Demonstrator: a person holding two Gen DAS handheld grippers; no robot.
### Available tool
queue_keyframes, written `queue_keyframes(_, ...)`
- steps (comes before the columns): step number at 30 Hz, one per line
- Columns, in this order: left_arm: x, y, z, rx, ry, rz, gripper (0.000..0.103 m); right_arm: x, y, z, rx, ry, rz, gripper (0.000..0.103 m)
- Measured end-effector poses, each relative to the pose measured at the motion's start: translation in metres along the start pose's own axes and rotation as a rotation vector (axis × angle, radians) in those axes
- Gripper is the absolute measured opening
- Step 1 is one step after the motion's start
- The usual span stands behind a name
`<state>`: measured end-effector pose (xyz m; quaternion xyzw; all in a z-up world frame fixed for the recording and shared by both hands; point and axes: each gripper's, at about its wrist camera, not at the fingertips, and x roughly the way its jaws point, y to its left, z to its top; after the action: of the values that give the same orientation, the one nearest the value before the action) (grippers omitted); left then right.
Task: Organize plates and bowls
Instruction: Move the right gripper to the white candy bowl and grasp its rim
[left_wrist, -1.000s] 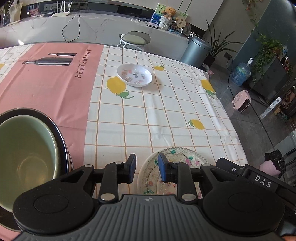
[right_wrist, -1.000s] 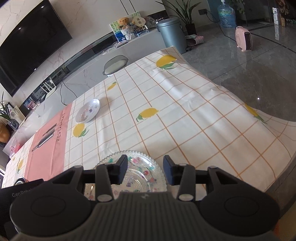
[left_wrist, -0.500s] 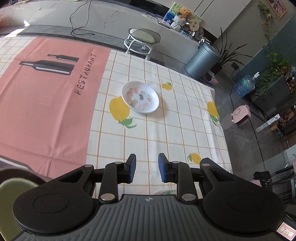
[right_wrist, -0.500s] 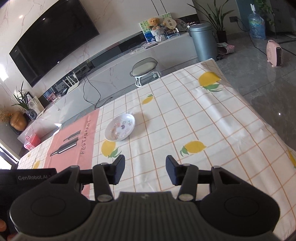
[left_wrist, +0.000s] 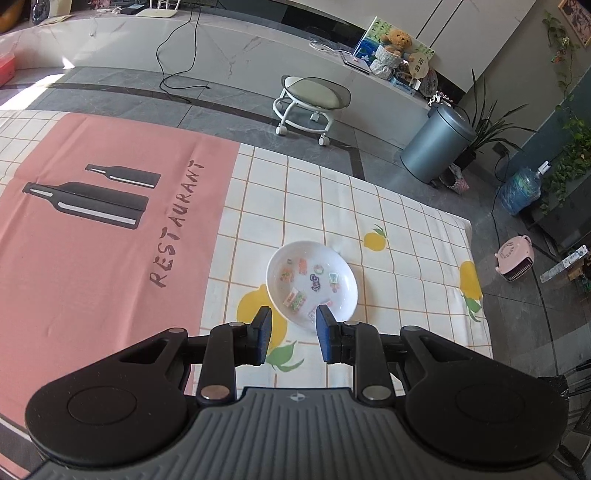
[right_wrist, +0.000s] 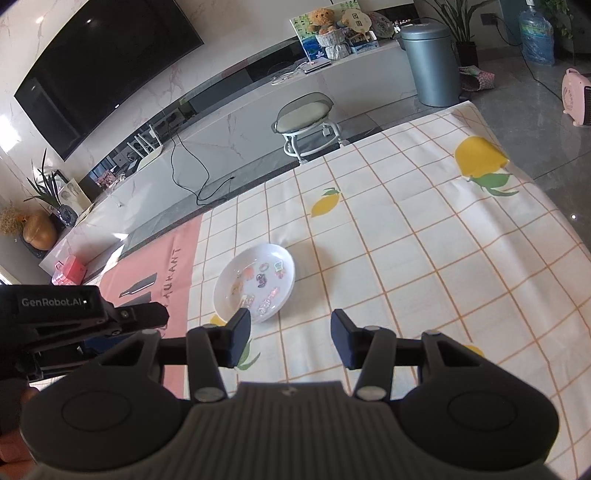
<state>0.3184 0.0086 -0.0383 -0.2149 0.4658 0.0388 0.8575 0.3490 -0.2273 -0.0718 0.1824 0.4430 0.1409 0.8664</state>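
A white plate with small colourful pictures (left_wrist: 312, 282) lies on the checked lemon tablecloth (left_wrist: 388, 229). It also shows in the right wrist view (right_wrist: 255, 287). My left gripper (left_wrist: 291, 339) is open and empty, held above the cloth just short of the plate's near rim. My right gripper (right_wrist: 290, 339) is open and empty, to the right of the left one, its left fingertip (right_wrist: 239, 332) over the plate's near edge in the view. The left gripper's body (right_wrist: 55, 325) shows at the left of the right wrist view. No other dishes are in view.
The pink part of the cloth with bottles and "RESTAURANT" (left_wrist: 110, 229) lies to the left. The table's far edge (left_wrist: 369, 177) is beyond the plate. On the floor past it stand a wheeled stool (left_wrist: 314, 99), a grey bin (left_wrist: 436, 147) and a pink heater (left_wrist: 515, 258).
Both grippers have moved forward across the table, from over the glass floral plate and the green bowl, which have left view, to the white plate. Both stay open.
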Motion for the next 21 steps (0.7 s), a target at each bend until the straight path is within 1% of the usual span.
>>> queue_keyframes(2,0.011,0.000,0.003,-0.012,0.003,0.008,0.029,0.013,0.000,0.006,0.007,0.015,-0.002,0.048)
queue_keyframes(4,0.024,0.003,0.008,-0.034,0.015,-0.011,0.029,0.026,-0.002,0.010,0.012,0.027,-0.005,0.048)
queue_keyframes(5,0.030,0.005,0.009,-0.047,0.016,-0.009,0.029,0.032,-0.003,0.012,0.013,0.035,-0.007,0.048)
queue_keyframes(10,0.050,0.014,0.009,-0.079,0.003,0.029,0.029,0.057,-0.003,0.014,0.016,0.065,-0.009,0.045)
queue_keyframes(13,0.059,0.019,0.010,-0.102,0.017,0.020,0.029,0.069,-0.007,0.014,0.049,0.081,0.003,0.044)
queue_keyframes(16,0.066,0.020,0.009,-0.095,0.031,0.054,0.029,0.079,-0.008,0.013,0.069,0.092,0.008,0.043)
queue_keyframes(18,0.070,0.022,0.008,-0.101,0.044,0.053,0.029,0.081,-0.007,0.013,0.071,0.077,0.010,0.040)
queue_keyframes(20,0.073,0.023,0.006,-0.100,0.047,0.050,0.029,0.083,-0.004,0.013,0.063,0.077,0.005,0.033)
queue_keyframes(21,0.073,0.022,0.006,-0.091,0.043,0.051,0.029,0.084,-0.003,0.013,0.060,0.076,0.003,0.031)
